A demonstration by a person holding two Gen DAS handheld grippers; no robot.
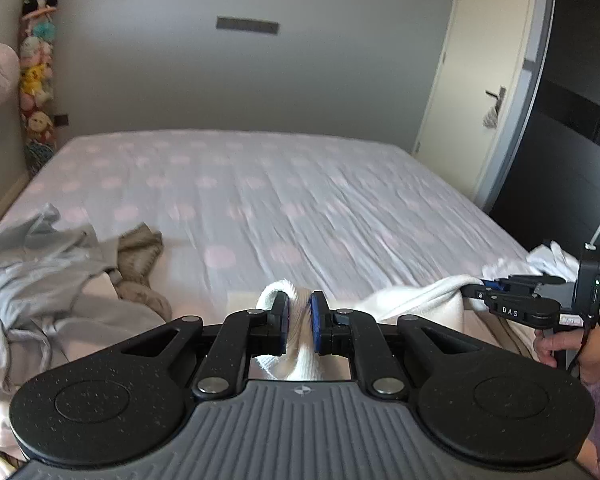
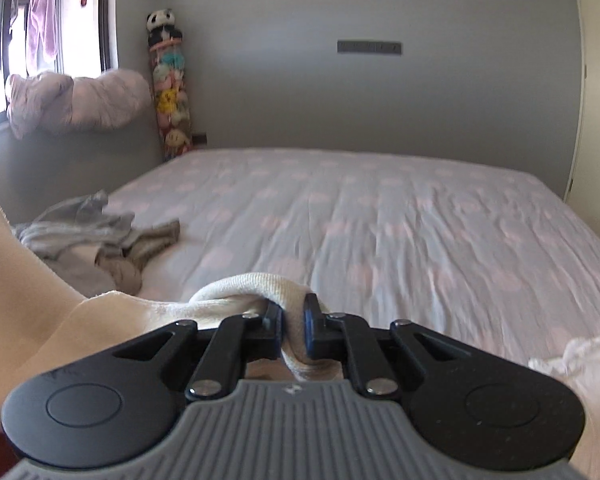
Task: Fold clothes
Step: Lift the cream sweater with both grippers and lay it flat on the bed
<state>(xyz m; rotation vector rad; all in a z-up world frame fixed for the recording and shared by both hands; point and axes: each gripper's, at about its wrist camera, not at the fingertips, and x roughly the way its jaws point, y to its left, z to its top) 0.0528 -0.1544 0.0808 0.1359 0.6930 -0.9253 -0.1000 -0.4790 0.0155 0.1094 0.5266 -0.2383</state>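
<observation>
Cream garment (image 1: pixel 416 300), soft with a ribbed knit edge, hangs stretched between the two grippers at the near edge of the bed (image 1: pixel 284 200), its long axis running left to right. Left gripper (image 1: pixel 299 318) has its jaws closed on a ribbed fold; right gripper (image 2: pixel 294 330) pinches another ribbed band the same way. Both point toward the far wall. A grey clothes pile (image 1: pixel 40 264) lies crumpled to the left on the dotted sheet.

bed (image 1: pixel 300 200) surface open 12 to 2 o'clock; grey clothes heap (image 1: pixel 40 272) blocks at 9–10 o'clock.
</observation>
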